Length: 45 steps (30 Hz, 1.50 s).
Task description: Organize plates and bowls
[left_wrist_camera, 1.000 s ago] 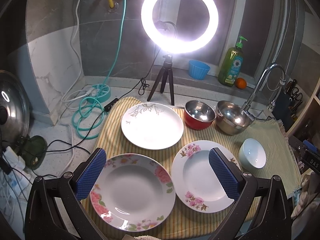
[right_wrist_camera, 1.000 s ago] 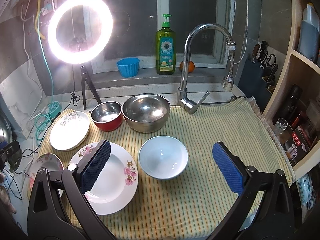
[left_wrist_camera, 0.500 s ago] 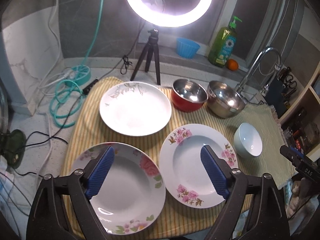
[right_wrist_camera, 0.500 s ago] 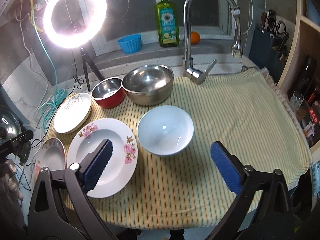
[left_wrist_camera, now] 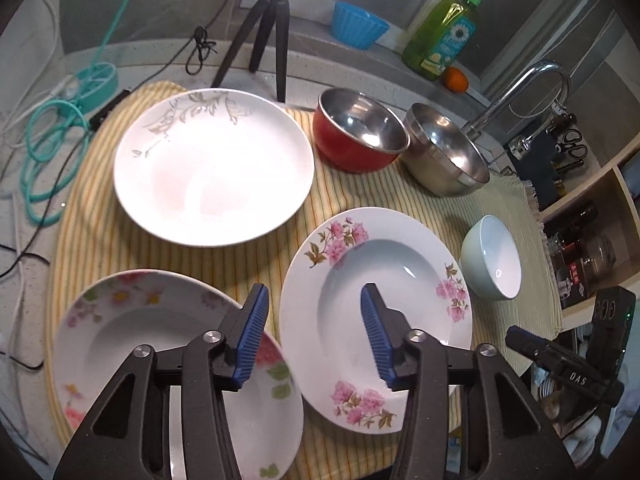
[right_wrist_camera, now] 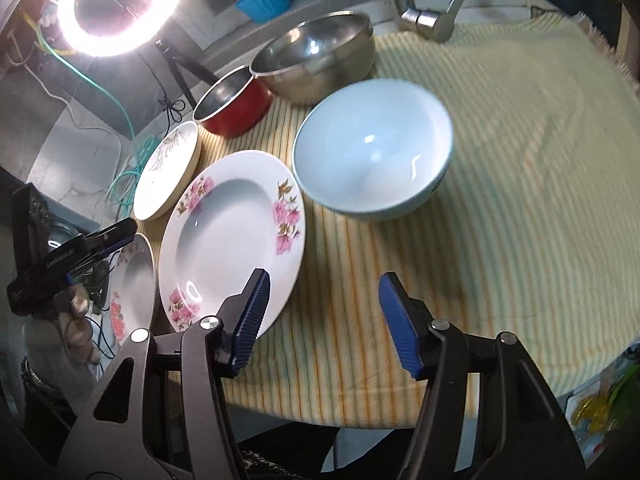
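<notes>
On the striped cloth (left_wrist_camera: 320,196) lie a white plate with grey leaves (left_wrist_camera: 214,166), a pink-flowered deep plate (left_wrist_camera: 376,316) and a second flowered deep plate (left_wrist_camera: 160,360) at the near left. A red bowl (left_wrist_camera: 360,136), a steel bowl (left_wrist_camera: 444,156) and a pale blue bowl (left_wrist_camera: 494,262) stand behind and to the right. My left gripper (left_wrist_camera: 314,336) is open and empty, low over the gap between the two flowered plates. My right gripper (right_wrist_camera: 324,320) is open and empty, near the pink-flowered plate's (right_wrist_camera: 232,236) near rim, in front of the pale blue bowl (right_wrist_camera: 372,148).
A ring light on a tripod (left_wrist_camera: 264,36), a blue cup (left_wrist_camera: 358,28), a soap bottle (left_wrist_camera: 440,36) and an orange (left_wrist_camera: 456,79) stand at the back. A tap (left_wrist_camera: 520,96) rises at the back right. Cables (left_wrist_camera: 52,132) lie left of the cloth. Shelves (left_wrist_camera: 584,216) are on the right.
Both grippers have moved down and forward toward the dishes. Their jaws have narrowed but stay open. No dish has moved.
</notes>
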Each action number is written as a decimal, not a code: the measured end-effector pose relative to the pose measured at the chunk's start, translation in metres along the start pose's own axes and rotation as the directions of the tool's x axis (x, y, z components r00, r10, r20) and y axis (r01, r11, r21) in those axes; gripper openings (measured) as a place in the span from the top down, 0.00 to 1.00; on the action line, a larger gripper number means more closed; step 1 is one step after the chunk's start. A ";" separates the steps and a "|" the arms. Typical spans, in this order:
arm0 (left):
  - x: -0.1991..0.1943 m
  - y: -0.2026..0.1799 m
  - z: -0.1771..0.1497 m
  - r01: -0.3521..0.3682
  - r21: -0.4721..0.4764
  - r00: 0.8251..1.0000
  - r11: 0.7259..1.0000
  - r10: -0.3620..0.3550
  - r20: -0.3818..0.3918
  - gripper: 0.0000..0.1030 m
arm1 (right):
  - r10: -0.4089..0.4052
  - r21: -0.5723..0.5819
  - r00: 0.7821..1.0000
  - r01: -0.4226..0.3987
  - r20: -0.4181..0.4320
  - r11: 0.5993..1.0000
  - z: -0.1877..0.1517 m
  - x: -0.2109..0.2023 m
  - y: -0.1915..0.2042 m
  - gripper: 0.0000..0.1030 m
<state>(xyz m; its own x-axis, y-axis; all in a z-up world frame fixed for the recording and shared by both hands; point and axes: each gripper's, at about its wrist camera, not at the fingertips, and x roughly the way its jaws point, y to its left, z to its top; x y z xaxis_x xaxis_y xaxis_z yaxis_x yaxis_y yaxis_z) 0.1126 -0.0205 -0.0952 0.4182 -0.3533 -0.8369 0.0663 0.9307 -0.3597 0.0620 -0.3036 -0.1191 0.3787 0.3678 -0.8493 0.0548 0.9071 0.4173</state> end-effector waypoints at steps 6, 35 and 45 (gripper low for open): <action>0.022 0.003 0.009 0.003 0.004 0.999 1.000 -0.002 -0.053 0.66 | 0.063 0.051 0.996 -0.060 -0.058 0.997 0.001 0.019 -0.005 0.51; 0.047 0.007 0.015 0.009 0.029 0.992 1.000 -0.005 -0.125 0.75 | 0.132 0.046 0.980 -0.126 -0.150 0.991 0.006 0.047 0.003 0.82; 0.043 -0.009 0.000 0.001 0.066 0.991 0.998 0.008 -0.134 0.75 | 0.119 0.041 0.979 -0.113 -0.165 0.993 0.002 0.044 -0.001 0.82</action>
<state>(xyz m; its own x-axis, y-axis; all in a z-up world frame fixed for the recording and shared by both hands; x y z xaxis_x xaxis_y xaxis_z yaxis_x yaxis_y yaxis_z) 0.1302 -0.0438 -0.1281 0.2932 -0.3556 -0.8874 0.1263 0.9345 -0.3328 0.0802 -0.2891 -0.1566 0.2245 0.5014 -0.8356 0.0495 0.8505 0.5237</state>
